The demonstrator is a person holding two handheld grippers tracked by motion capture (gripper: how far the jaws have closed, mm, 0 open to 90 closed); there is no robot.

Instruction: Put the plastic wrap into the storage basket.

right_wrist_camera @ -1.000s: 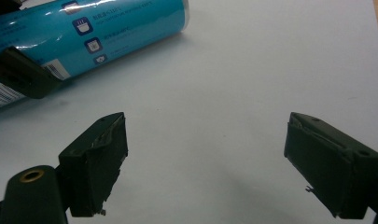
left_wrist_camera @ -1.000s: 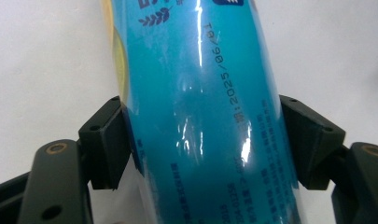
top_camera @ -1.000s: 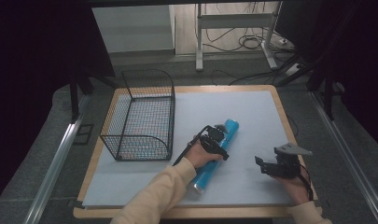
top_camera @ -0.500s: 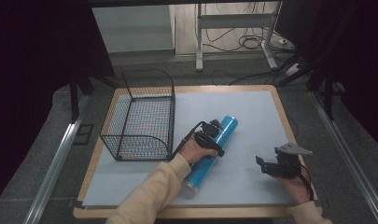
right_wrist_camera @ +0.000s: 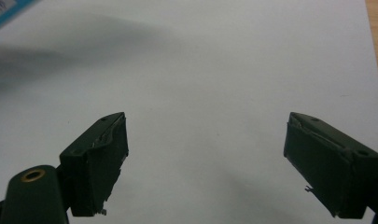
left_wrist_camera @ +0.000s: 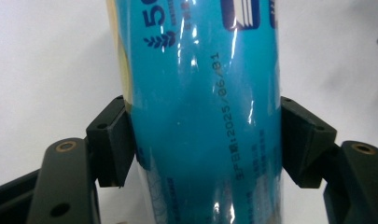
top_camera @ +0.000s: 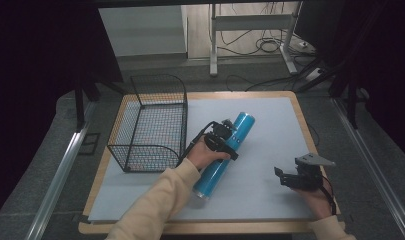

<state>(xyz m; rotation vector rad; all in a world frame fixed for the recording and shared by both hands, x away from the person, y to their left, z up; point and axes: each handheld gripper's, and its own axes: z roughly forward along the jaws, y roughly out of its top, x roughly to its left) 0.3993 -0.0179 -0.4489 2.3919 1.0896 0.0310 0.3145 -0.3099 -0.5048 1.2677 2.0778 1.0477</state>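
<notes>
Between basket (top_camera: 152,122) and right gripper (top_camera: 290,179) | blue tube (top_camera: 225,152), glossy, dark print | clamped mid-length by left gripper (top_camera: 221,136), jaws just closing | right gripper's jaws apart, holding nothing

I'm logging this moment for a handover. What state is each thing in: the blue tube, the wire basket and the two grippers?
blue tube: lying slanted, clamped at mid-length.
wire basket: upright, nothing inside, apart from the tube.
left gripper: jaws have just been closing, pads pressed on the tube's sides.
right gripper: open, nothing between the jaws, over the white mat.
</notes>
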